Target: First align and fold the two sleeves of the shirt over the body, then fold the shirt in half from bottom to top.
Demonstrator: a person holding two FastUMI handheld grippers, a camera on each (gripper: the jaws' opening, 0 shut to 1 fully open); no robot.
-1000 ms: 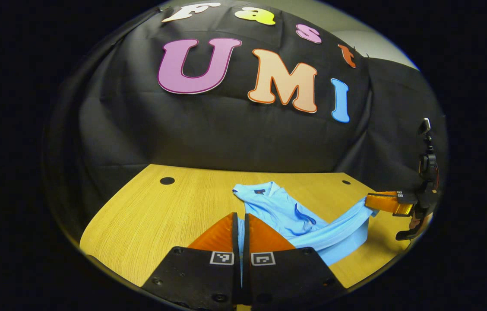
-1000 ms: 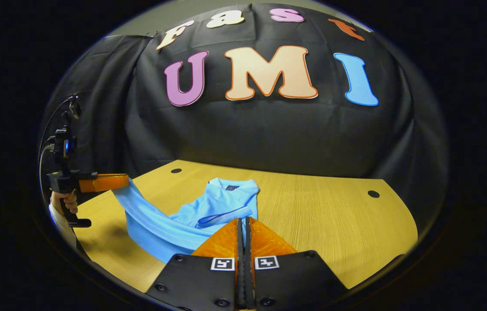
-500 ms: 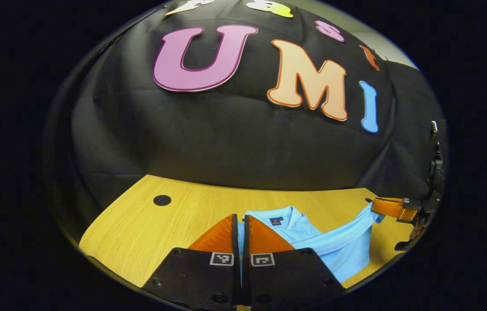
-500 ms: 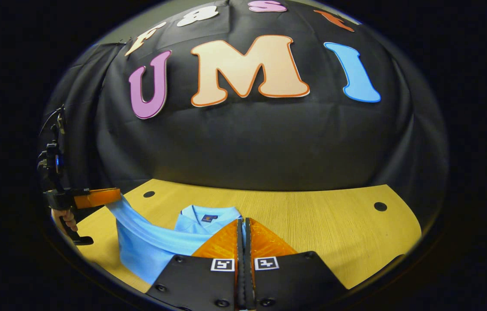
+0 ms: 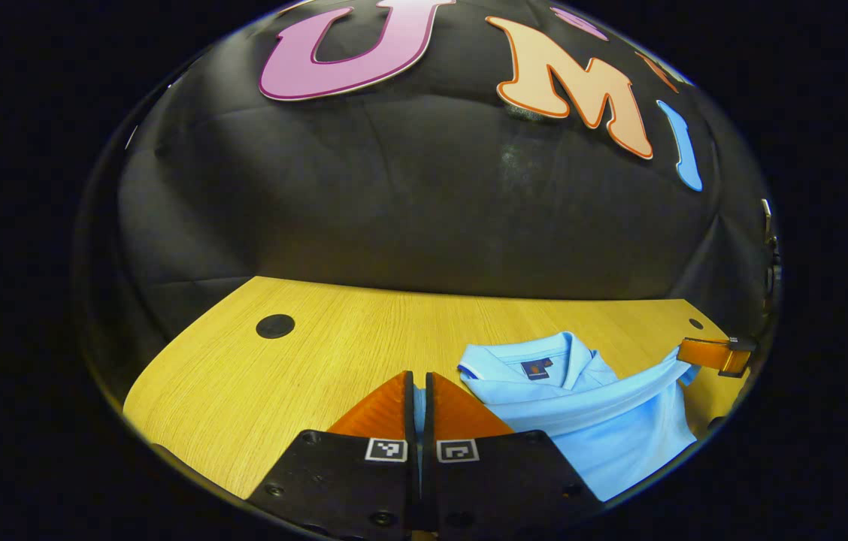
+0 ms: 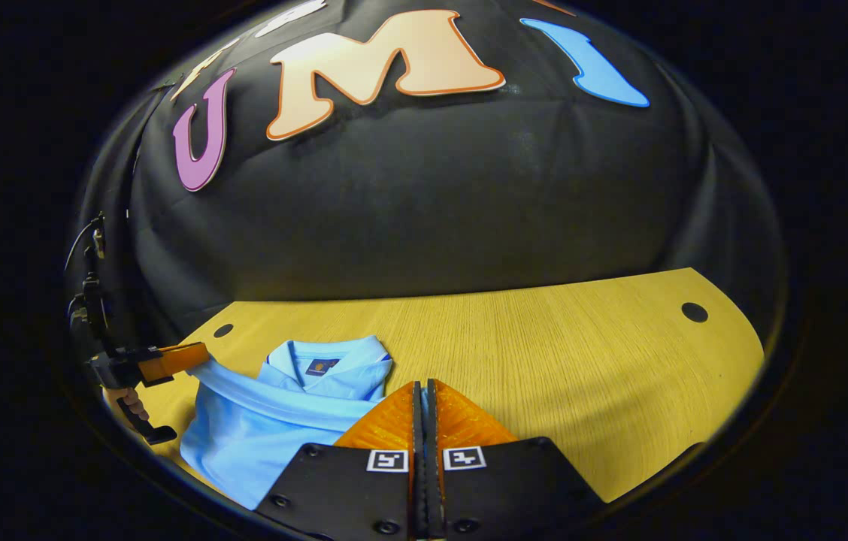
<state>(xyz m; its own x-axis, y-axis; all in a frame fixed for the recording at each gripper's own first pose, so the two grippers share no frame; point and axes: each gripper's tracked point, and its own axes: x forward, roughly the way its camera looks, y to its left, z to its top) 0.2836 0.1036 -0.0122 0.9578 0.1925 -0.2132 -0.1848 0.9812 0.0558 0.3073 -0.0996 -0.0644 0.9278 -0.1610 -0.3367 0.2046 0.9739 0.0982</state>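
Shirt (image 5: 582, 421) lies at lower right of the left gripper view on the desk (image 5: 304, 361) — soft, light, sure to sag between holds. Left gripper (image 5: 418, 394) and right gripper (image 6: 424, 402) each have jaws closed on a hem corner — grip there, taut.

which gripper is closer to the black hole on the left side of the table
Left. The left gripper holds the shirt just in front of that hole; the right gripper is across the shirt, farther off.
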